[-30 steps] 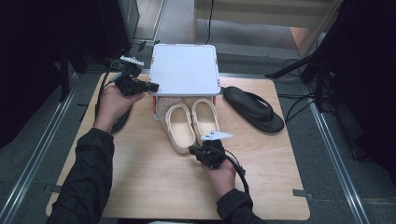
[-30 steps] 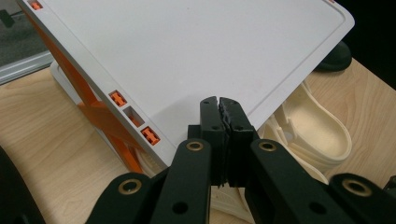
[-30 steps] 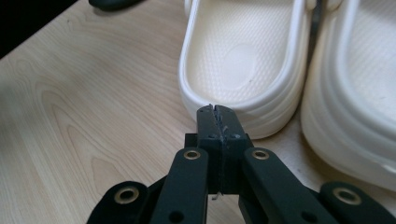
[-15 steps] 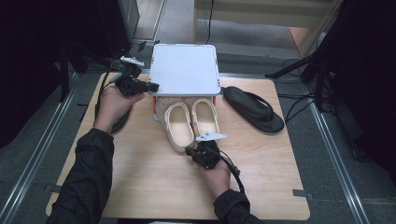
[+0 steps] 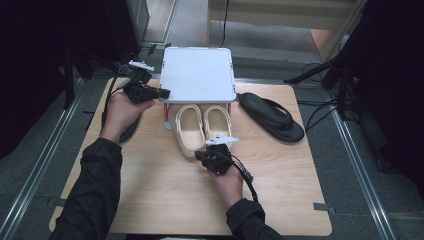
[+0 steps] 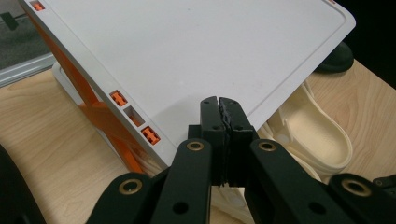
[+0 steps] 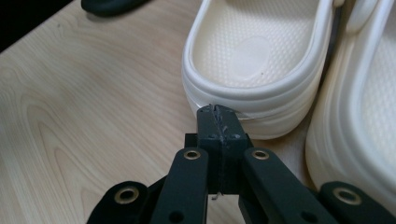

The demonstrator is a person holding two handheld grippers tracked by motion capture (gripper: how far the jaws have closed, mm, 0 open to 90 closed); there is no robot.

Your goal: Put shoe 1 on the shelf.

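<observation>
- High view: the left gripper [image 5: 159, 93] is hovering at the near-left corner of a white stand [image 5: 199, 75], a flat-topped shelf on orange legs at the far middle of the wooden table [image 5: 150, 190]. Its jaws are lying closed, with nothing between them.
- High view: a pair of cream clogs [image 5: 202, 127] is lying side by side with the toes tucked under the stand and the heels pointing toward the near edge.
- High view: the right gripper [image 5: 215, 148] is sitting just at the heel of the right clog, held by a hand coming up from the near edge. A black flip-flop [image 5: 270, 116] is resting to the right of the stand, apart from the clogs.
- Left gripper view: the left gripper's two black jaws are pressing together, empty, tips [image 6: 219, 103] sitting just in front of the stand's white top [image 6: 201, 51]. Orange legs [image 6: 100, 119] are showing beneath its edge, and one cream clog [image 6: 317, 133] is lying beyond it on the right.
- Right gripper view: the right gripper's jaws are meeting tip to tip [image 7: 217, 112], holding nothing, and are nosing right up against the rounded heel wall of one cream clog [image 7: 261, 60]; whether they are actually touching it cannot be told. The second clog [image 7: 359, 116] is lying just beside it on the right.
</observation>
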